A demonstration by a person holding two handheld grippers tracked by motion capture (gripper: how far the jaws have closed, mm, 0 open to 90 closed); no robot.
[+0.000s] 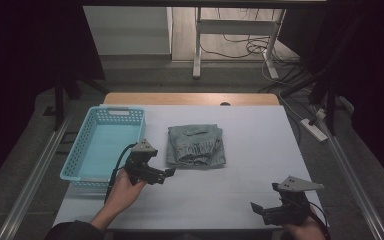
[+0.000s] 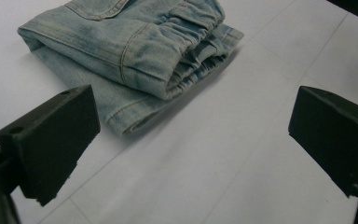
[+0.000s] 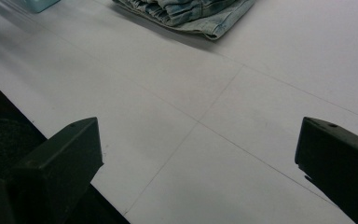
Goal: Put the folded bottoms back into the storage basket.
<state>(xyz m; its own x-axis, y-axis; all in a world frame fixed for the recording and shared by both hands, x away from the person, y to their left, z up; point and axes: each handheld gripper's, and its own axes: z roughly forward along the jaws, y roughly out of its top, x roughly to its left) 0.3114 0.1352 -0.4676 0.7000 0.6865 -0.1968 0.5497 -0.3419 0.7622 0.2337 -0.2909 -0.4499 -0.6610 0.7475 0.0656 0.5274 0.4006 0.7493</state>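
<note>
A folded pair of light blue jeans [image 1: 196, 146] lies in the middle of the white table. My left gripper [image 1: 166, 175] sits just off the jeans' near left corner, held in a hand, jaws wide apart and empty. In the left gripper view the jeans [image 2: 135, 51] lie just beyond the open jaws [image 2: 196, 140], elastic waistband facing right. My right gripper [image 1: 265, 200] rests near the table's front right edge, open and empty. In the right gripper view the jeans [image 3: 191, 11] lie far ahead, past bare table between the jaws [image 3: 198, 163].
A light blue plastic basket [image 1: 77, 150] stands empty on the table's left side, close to my left hand; its corner [image 3: 37, 3] shows in the right gripper view. The white table cover [image 1: 250, 150] is bare to the right of the jeans. Cables and a desk frame lie on the floor beyond.
</note>
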